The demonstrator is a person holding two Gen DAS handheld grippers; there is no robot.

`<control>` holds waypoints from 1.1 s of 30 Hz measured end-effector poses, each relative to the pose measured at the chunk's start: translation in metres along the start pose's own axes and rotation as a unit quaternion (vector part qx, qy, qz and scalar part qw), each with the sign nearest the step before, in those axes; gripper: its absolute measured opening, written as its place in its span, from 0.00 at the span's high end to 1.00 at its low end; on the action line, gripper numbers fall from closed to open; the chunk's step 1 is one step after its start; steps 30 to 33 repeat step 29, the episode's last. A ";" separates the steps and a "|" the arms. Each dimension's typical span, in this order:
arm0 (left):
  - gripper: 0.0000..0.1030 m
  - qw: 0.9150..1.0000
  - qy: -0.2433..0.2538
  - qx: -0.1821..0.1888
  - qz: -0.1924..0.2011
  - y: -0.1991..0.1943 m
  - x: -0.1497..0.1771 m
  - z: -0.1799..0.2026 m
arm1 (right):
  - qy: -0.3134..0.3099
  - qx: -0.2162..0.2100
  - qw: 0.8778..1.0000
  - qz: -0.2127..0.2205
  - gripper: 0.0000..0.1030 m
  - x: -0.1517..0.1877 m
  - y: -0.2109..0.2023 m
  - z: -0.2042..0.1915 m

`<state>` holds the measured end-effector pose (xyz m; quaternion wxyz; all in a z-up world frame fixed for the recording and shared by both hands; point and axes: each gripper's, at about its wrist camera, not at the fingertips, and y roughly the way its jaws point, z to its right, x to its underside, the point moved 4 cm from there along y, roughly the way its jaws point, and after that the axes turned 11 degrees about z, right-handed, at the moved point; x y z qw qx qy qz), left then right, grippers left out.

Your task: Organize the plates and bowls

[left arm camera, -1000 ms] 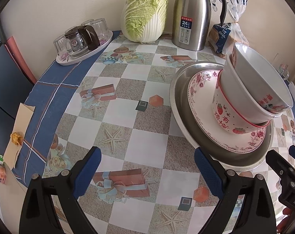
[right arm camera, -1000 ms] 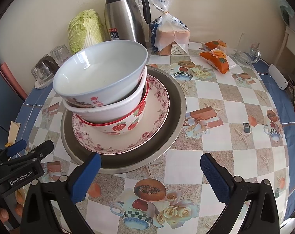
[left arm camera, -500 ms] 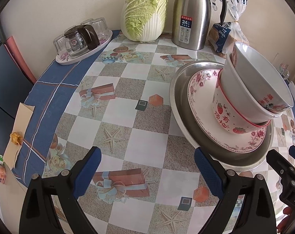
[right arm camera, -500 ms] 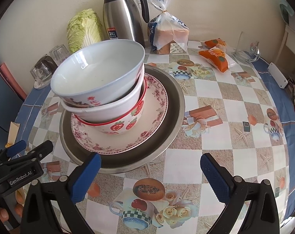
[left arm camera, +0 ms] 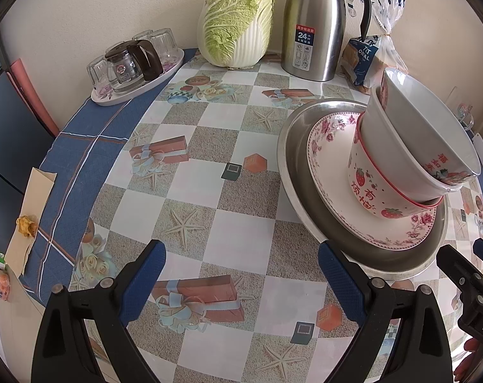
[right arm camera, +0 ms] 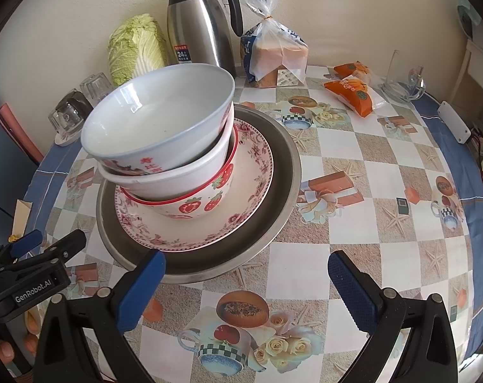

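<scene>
A stack stands on the table: a large metal plate (right arm camera: 283, 172) at the bottom, a floral plate (right arm camera: 254, 175) on it, then a strawberry bowl (right arm camera: 206, 204), a plain white bowl (right arm camera: 177, 178) and a top white bowl (right arm camera: 158, 121) with red characters, leaning left. The stack also shows at the right of the left wrist view: metal plate (left arm camera: 292, 166), floral plate (left arm camera: 327, 166), strawberry bowl (left arm camera: 366, 188), top bowl (left arm camera: 433, 134). My left gripper (left arm camera: 241, 274) is open and empty, left of the stack. My right gripper (right arm camera: 244, 281) is open and empty, just in front of the metal plate's rim.
At the back stand a cabbage (left arm camera: 238, 25), a steel thermos jug (left arm camera: 318, 22) and a bagged loaf (right arm camera: 273, 54). A tray with glasses and a small pot (left arm camera: 136, 67) sits back left. Orange snack packs (right arm camera: 353, 92) and a glass jug (right arm camera: 401, 79) lie back right.
The right wrist view has shifted slightly, with the stack sitting a little closer and more to the left. The left gripper has barely moved. Both grippers stay open.
</scene>
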<state>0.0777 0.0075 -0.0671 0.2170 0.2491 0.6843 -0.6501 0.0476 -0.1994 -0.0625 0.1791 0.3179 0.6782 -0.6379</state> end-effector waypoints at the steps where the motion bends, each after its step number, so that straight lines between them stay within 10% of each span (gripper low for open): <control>1: 0.06 1.000 0.000 0.000 0.000 0.000 0.000 0.000 | 0.000 0.000 1.000 0.000 0.00 0.000 0.000 0.000; 33: 0.06 1.000 0.005 0.004 0.026 -0.008 -0.002 0.001 | 0.000 0.001 1.000 -0.003 0.00 0.002 0.001 0.002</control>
